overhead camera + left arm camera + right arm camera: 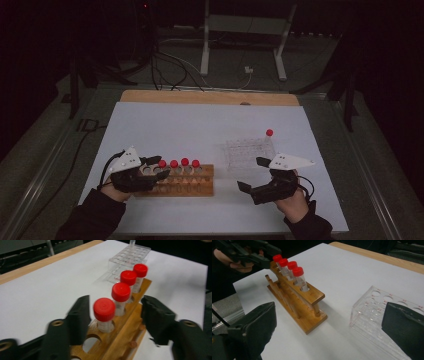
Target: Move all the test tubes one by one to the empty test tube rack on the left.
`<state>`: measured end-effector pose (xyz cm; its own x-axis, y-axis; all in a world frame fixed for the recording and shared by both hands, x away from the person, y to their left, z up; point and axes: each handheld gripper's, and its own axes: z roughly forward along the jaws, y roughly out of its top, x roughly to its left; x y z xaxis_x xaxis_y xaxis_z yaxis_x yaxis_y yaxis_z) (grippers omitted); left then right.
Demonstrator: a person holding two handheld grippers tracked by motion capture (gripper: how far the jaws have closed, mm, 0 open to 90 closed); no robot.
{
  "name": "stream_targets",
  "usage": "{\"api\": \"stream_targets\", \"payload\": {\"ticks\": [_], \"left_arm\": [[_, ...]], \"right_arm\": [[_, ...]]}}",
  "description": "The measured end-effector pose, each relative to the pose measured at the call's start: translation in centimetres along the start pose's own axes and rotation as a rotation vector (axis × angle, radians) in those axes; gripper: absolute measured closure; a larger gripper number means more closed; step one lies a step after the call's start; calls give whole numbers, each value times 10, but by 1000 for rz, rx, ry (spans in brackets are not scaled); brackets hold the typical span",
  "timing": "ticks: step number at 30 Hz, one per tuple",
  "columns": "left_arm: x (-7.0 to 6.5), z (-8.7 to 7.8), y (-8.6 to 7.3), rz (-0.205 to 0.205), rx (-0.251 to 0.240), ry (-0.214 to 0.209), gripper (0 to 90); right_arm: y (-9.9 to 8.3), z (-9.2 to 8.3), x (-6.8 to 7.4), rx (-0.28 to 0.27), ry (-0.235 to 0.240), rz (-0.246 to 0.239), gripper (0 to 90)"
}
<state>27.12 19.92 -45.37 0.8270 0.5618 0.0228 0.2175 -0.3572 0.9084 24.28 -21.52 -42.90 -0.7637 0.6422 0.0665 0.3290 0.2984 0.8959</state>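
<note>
Left gripper view has the left gripper [116,315] released, jaws flanking the nearest tube [105,315] in the rack [130,332] near the counter's front edge. Next: clench and lift. Right gripper [329,322] waits released.

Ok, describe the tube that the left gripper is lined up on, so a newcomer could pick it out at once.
On the white sheet stands a wooden rack holding a row of four red-capped tubes. The one meant is the end tube nearest the left gripper, standing between its open jaws. Unlike its neighbours, it has empty holes beside it on the gripper's side.
</note>
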Motion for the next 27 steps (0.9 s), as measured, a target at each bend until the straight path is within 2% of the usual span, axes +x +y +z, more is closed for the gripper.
{"api": "stream_targets", "payload": {"ticks": [5, 7, 8, 10, 15, 19, 27], "left_arm": [[1, -11, 0, -29, -24, 10, 186], [2, -15, -2, -42, -35, 9, 161], [4, -16, -3, -49, -33, 6, 145], [6, -18, -6, -63, -28, -20, 25], [6, -23, -13, -48, -40, -33, 18], [6, -26, -15, -31, -50, -10, 15], [5, -29, -17, -22, -60, -17, 15]], "right_arm": [[0, -2, -3, -2, -13, -15, 0], [1, -4, -5, -11, -25, -14, 0], [1, -5, -7, -16, -29, -13, 0], [2, -7, -10, -23, -41, -10, 0], [3, -11, -17, -33, -78, -9, 0], [4, -11, -25, -35, -106, -8, 0], [6, -9, -48, -34, -177, 14, 0]]}}
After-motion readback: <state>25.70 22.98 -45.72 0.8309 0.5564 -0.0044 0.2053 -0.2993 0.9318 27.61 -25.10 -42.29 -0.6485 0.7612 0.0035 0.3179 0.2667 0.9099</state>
